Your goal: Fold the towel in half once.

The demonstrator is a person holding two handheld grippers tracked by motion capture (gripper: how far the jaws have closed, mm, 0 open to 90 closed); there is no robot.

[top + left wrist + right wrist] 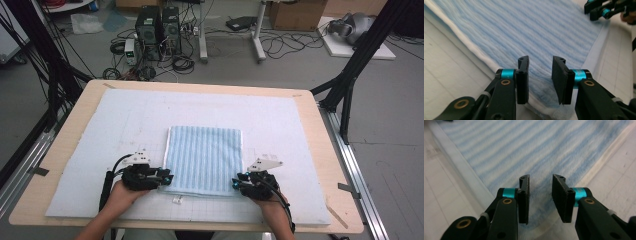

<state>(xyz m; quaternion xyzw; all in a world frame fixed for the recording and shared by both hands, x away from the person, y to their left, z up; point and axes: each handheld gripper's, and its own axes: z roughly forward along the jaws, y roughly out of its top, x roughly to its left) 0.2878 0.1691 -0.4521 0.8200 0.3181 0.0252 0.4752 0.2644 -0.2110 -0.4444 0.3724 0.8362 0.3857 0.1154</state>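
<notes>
Blue-striped towel [204, 159]: folded into a flat rectangle, it lies near the middle of the white mat, closer to the person's side; its stripes run away from the person and a white hem borders its edges.
Left gripper [167, 178]: at the towel's near left corner in the high view, held in the person's left hand [121, 193], pointing in toward the cloth.
Left gripper's jaws: apart with a clear gap in the left gripper view [540, 81]; the towel's corner lies under and beyond them, and nothing is pinched between the pads.
Right gripper [236, 182]: at the towel's near right corner, held in the right hand [270, 205], pointing in toward the cloth.
Right gripper's jaws: apart in the right gripper view [540, 201], hanging over the striped corner, with no cloth clamped between them.
White mat [100, 150]: padded sheet with a faint grid, covering most of the table, the towel resting flat on it.
Wooden table [65, 145]: light board whose rim shows around the mat.
Small tag [177, 200]: white scrap on the mat just near of the towel's front edge, between the two grippers.
</notes>
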